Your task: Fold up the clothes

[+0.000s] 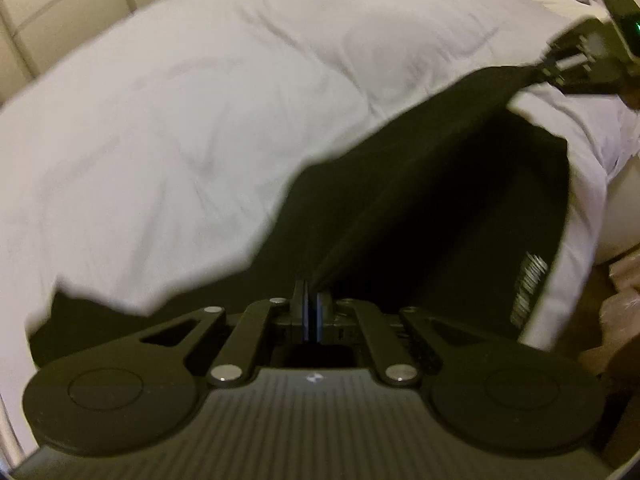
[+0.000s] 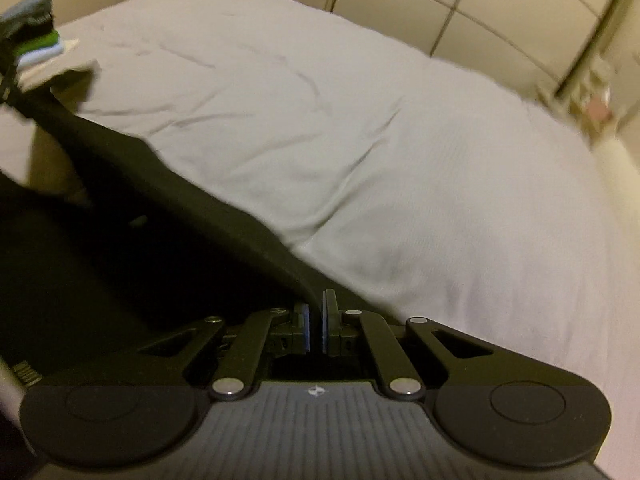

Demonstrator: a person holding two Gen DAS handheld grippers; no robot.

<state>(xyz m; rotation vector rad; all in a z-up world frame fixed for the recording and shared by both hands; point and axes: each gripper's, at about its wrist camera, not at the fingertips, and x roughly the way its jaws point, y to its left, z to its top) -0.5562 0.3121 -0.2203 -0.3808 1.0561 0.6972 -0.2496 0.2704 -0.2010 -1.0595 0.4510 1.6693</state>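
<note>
A black garment [image 1: 432,184] hangs stretched above the white bed [image 1: 200,120], lifted at two corners. My left gripper [image 1: 311,292] is shut on one edge of it, the cloth pinched between the blue pads. My right gripper [image 1: 556,65] appears at the upper right of the left wrist view, clamped on the far corner. In the right wrist view the black garment [image 2: 168,200] runs from my right gripper [image 2: 316,304], shut on its edge, up to the left gripper at the far left edge. White lettering [image 1: 530,288] shows on the hanging cloth.
A stack of folded clothes [image 2: 36,44] sits at the far left of the bed [image 2: 360,140] in the right wrist view. Tiled wall panels [image 2: 480,12] stand behind the bed. Brownish clutter [image 1: 616,308] lies on the floor beside the bed's right edge.
</note>
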